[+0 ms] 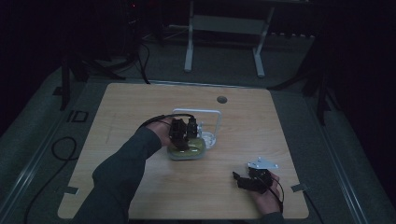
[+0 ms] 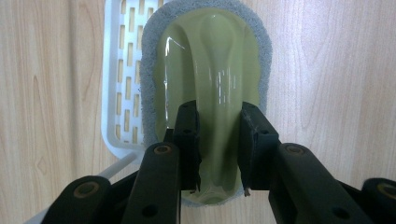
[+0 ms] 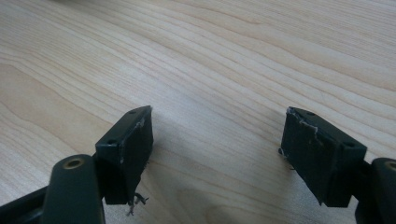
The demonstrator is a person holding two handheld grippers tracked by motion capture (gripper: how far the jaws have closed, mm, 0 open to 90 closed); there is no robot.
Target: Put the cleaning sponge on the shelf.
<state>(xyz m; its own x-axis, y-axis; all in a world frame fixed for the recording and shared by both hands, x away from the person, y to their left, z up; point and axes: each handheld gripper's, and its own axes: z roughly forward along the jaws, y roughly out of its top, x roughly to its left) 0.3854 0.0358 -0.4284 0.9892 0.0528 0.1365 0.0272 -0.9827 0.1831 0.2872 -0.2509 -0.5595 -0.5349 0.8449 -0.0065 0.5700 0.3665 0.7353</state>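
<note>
At frame centre of the high view, a green scrubber [image 2: 212,84] with a grey pad rim is grasped by its raised handle in the left gripper [image 2: 218,154] jaws, partly over a white slotted rack [image 2: 122,79] on the bench [image 1: 140,107], while the right gripper [image 3: 217,154] jaws are spread with nothing between them at lower right.

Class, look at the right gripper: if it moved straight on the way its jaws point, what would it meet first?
Probably the bare wooden table: the right gripper, jaws wide open with nothing between them, slants down toward it.
</note>
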